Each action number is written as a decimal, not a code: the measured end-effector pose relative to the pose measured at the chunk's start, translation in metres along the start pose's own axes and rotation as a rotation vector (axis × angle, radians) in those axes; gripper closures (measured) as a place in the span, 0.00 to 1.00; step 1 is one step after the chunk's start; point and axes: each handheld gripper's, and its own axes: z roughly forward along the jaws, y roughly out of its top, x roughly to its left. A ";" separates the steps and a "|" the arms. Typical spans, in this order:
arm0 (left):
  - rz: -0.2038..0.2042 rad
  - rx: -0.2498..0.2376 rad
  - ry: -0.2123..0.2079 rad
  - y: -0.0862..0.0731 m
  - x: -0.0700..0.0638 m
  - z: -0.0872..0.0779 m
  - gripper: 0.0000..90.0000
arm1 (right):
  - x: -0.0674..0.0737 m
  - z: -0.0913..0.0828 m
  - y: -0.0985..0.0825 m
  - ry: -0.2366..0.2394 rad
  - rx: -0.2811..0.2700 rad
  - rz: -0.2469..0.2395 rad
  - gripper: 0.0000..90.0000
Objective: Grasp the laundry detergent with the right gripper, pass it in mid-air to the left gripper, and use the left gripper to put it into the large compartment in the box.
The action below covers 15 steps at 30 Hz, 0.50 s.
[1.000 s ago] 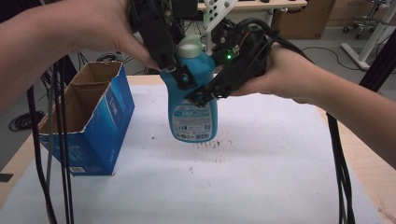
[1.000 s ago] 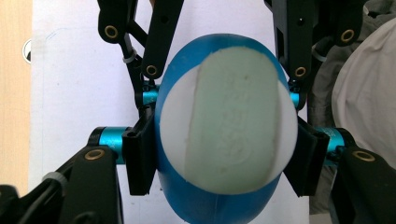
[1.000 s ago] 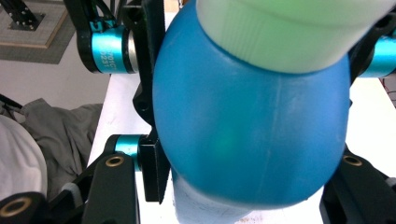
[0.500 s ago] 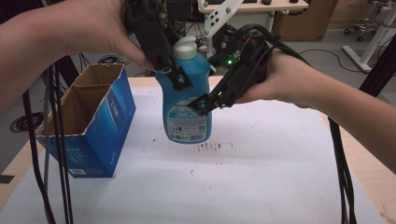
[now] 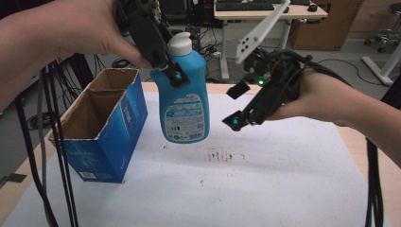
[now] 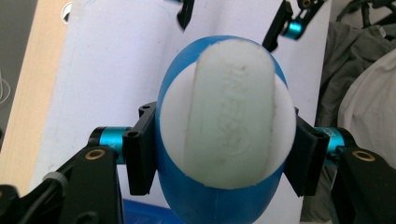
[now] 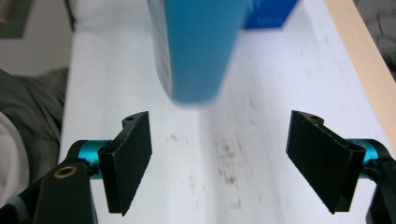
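A blue detergent bottle with a white cap hangs upright above the table. My left gripper is shut on its shoulder just under the cap. In the left gripper view the pads press on both sides of the bottle, seen from above the cap. My right gripper stands open to the right of the bottle, apart from it. Its jaws have just been opening and nothing is between them. In the right gripper view the bottle's bottom end hangs blurred ahead of the jaws.
An open blue cardboard box stands at the table's left, close beside the bottle. A white sheet with dark smudges covers the table. Black cables hang at the left. Desks and a chair stand beyond the far edge.
The right gripper let go of the bottle's body and drew away to the right, jaws apart. The left gripper carried the bottle up and slightly toward the box.
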 end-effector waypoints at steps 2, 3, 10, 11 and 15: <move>-0.019 -0.004 0.013 -0.005 0.001 -0.006 0.42 | -0.002 -0.001 -0.006 -0.015 0.049 0.014 0.24; -0.037 -0.014 0.023 -0.008 0.000 -0.008 0.42 | -0.002 -0.001 -0.009 -0.035 0.074 0.009 0.24; -0.124 -0.018 0.060 -0.028 0.003 -0.028 0.42 | -0.004 -0.003 -0.031 -0.101 0.240 0.057 0.24; -0.138 -0.017 0.069 -0.031 0.003 -0.031 0.42 | -0.004 -0.003 -0.034 -0.108 0.257 0.062 0.24; -0.187 -0.025 0.105 -0.044 0.004 -0.043 0.42 | -0.007 -0.009 -0.046 -0.125 0.287 0.090 0.24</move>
